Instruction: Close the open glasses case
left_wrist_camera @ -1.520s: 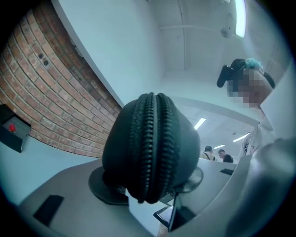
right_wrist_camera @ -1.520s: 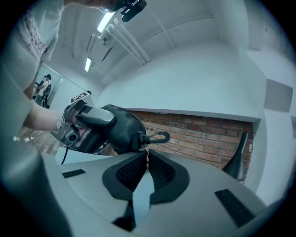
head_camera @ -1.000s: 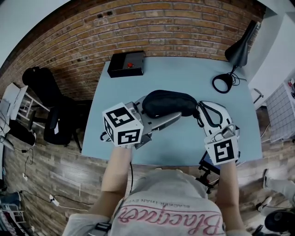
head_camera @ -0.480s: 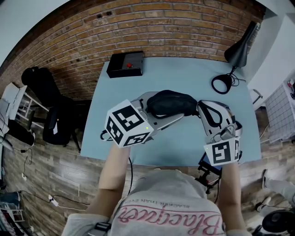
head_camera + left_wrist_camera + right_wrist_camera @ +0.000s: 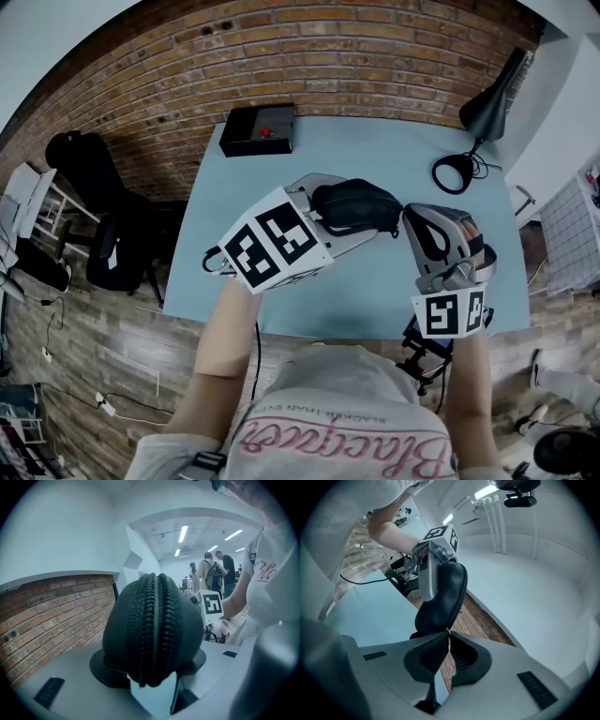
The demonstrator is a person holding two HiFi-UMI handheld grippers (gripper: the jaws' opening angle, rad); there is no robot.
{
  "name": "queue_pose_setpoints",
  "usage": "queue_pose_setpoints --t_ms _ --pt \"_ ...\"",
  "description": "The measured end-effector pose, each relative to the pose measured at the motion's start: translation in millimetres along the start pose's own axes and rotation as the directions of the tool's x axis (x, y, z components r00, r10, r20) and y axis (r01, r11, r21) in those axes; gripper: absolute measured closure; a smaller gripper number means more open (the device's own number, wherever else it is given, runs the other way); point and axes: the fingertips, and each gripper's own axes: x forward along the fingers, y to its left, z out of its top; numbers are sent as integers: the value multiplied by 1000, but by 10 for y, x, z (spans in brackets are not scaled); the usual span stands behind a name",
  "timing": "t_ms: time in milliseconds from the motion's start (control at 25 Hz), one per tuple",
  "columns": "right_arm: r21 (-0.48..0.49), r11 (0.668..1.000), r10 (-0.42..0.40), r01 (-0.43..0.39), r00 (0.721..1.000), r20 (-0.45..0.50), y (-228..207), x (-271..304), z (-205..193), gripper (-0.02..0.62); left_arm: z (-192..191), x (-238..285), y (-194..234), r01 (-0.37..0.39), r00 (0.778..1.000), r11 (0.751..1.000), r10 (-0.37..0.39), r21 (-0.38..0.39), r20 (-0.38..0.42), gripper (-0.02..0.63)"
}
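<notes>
A dark office chair [image 5: 89, 173] stands on the wood floor at 9 o'clock of the pale blue table [image 5: 375, 141], with a brick wall [image 5: 328, 47] behind. On the table's far left corner sits a flat black box [image 5: 258, 129] with a red button.

The left gripper [image 5: 152, 677] reaches in from 7 o'clock, forearm bare and its marker cube [image 5: 277, 248] tilted up toward the head camera. Its jaws are clamped on the glasses case [image 5: 354, 206], a rounded black shell with a matte, fabric-like skin. The case is held above the table's middle. Its ribbed zip line runs straight toward that gripper's camera, and the two halves meet along it.

At 3 o'clock of the case, the right gripper [image 5: 448, 637] points up from 5 o'clock. Its ridged pads are pinched tip to tip right at the case's end, nipping a sliver too small to identify.

A black desk lamp [image 5: 487, 98] stands at 2 o'clock.
</notes>
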Motion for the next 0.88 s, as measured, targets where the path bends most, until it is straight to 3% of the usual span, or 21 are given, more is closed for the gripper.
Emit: queue_pose_setpoints --t_ms 160,520,640,760,880 --pt "-92 996 -16 15 1000 -8 11 1 13 572 -22 40 16 32 997 999 -31 26 -64 374" --pt "-115 993 -32 37 999 43 -3 -56 129 572 -166 167 -50 84 984 996 -77 42 -159 374" --pt "-104 994 -38 46 996 78 -27 -61 233 572 -298 256 -83 98 968 993 -80 67 -238 374" --pt "-115 992 -33 47 992 118 -39 -45 392 572 -488 368 -116 101 937 989 -58 110 -344 373" --pt "-146 989 -6 24 992 122 -1 -7 463 572 -618 447 -134 106 919 988 -56 108 -389 373"
